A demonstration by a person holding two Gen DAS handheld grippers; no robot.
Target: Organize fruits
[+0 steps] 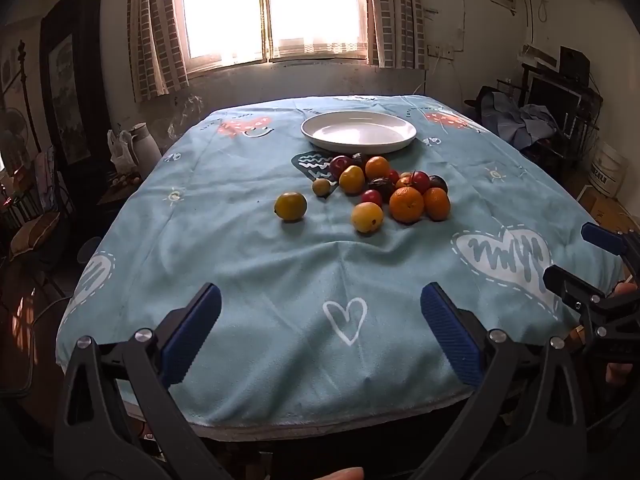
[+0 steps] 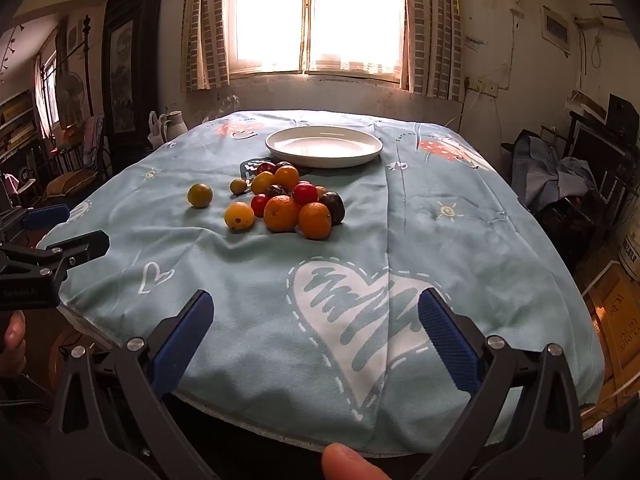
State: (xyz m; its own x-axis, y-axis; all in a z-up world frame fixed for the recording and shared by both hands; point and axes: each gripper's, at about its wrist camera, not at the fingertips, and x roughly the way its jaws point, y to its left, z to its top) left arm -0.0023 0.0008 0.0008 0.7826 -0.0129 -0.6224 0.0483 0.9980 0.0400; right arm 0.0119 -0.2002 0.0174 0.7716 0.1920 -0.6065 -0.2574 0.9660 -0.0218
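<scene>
You're hovering both the left gripper [image 1: 320, 334] and right gripper [image 2: 316, 336] wide open and empty at the tabletop's near edge, with the fruit pile [image 1: 384, 192] sitting straight ahead, just near of the plate [image 1: 358, 131], slightly closer to your left one.

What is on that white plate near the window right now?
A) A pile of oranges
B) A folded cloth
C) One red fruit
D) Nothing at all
D: the white plate shows only its bare inner surface, while every fruit sits on the blue tablecloth in front of it, in a cluster with a couple of strays.
</scene>
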